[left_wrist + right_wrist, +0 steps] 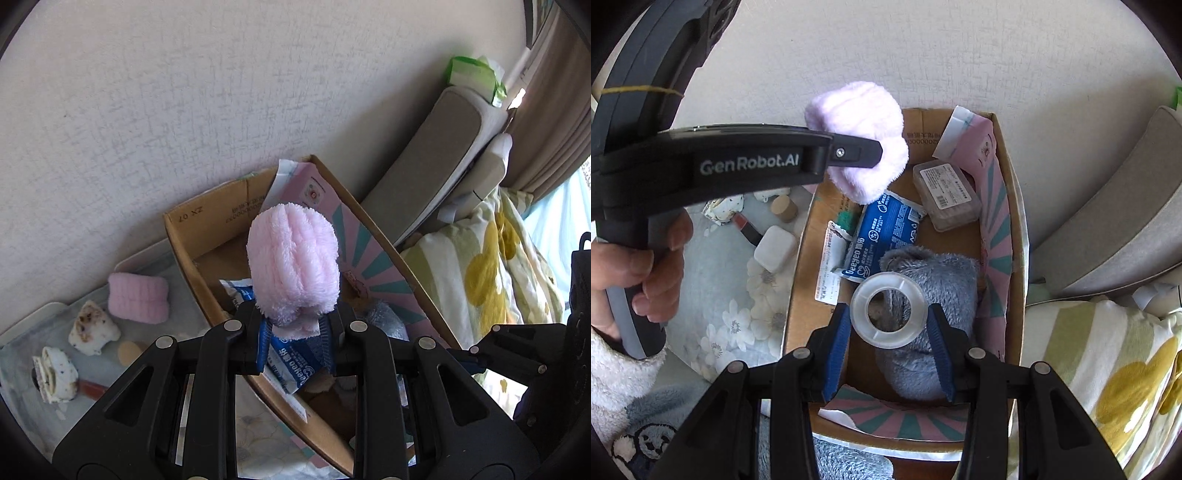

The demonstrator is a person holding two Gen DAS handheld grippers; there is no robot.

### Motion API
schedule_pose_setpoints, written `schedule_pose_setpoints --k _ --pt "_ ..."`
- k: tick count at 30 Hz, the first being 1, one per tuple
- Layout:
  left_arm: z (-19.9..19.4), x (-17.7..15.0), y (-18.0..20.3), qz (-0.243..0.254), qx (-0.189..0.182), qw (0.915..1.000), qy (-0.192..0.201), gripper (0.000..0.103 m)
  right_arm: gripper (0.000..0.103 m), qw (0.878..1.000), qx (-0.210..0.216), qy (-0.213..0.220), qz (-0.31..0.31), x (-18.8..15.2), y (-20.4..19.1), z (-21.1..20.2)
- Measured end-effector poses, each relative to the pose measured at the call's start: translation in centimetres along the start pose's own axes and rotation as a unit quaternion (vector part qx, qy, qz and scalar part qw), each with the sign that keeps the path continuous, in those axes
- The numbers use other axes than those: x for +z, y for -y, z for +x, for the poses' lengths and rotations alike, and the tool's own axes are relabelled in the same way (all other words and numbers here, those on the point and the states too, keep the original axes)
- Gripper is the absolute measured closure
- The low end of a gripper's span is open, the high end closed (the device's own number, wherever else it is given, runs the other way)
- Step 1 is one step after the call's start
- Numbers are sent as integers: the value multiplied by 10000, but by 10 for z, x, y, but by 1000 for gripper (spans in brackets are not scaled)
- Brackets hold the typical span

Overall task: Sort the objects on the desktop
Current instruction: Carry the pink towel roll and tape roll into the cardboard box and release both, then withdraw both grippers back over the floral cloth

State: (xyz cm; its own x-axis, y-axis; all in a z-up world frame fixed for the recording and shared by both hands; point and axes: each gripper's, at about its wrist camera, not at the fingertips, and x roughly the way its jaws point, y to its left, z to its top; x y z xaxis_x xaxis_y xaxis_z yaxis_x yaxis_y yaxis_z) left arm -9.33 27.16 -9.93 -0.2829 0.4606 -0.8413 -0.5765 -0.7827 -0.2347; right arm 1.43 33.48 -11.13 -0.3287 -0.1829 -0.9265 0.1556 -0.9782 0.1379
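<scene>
Now both claws grip: left claw [295, 332] (pink towel [293, 262]), right claw [890, 328] tape roll [889, 310]

box [1015, 206]: crowded | blue plush [938, 295], packet [886, 232] cover floor | top open

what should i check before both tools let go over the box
1. Left tool clamped on the pink cloth: ok.
2. Pink cloth over the cardboard box: ok, near its far left corner.
3. Right tool holding the tape roll: ok.
4. Tape roll above the box: ok, over the blue-grey plush.
5. Room in the box: ok, bare cardboard shows by the plastic case.
6. Drop height: cannot tell.
</scene>
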Motion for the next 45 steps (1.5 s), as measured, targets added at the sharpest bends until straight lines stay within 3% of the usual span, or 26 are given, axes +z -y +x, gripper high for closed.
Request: schedule_pose_setpoints --k 8,11,12,13,14,15,17,27,45 --pt "0 1 2 111 102 9999 16 83 64 10000 23 -40 -25 4 0 1" --pt "-3 2 4 173 -32 9998 21 78 61 9997 -248 -40 -9 5 -2 2" --pt "-3 3 6 180 -65 9998 -6 64 45 9995 -306 -5 -14 6 -2 2" --pt "-4 3 6 172 -86 9998 -27 36 34 9994 -350 32 -10 6 -2 1" --pt "-7 3 6 160 -25 9999 33 19 20 9992 -391 64 25 6 -1 1" --pt "-10 3 7 148 38 9998 114 1 20 9991 -387 131 74 5 -1 -1" --pt "-22 2 6 167 -5 9991 381 0 20 9993 -256 230 165 5 2 -3" --pt "-48 -2 -8 148 106 9986 506 0 20 9985 -282 299 369 0 -2 -11" --pt "-113 -42 -80 -306 414 9951 847 0 20 9992 -138 380 -66 14 -75 -8"
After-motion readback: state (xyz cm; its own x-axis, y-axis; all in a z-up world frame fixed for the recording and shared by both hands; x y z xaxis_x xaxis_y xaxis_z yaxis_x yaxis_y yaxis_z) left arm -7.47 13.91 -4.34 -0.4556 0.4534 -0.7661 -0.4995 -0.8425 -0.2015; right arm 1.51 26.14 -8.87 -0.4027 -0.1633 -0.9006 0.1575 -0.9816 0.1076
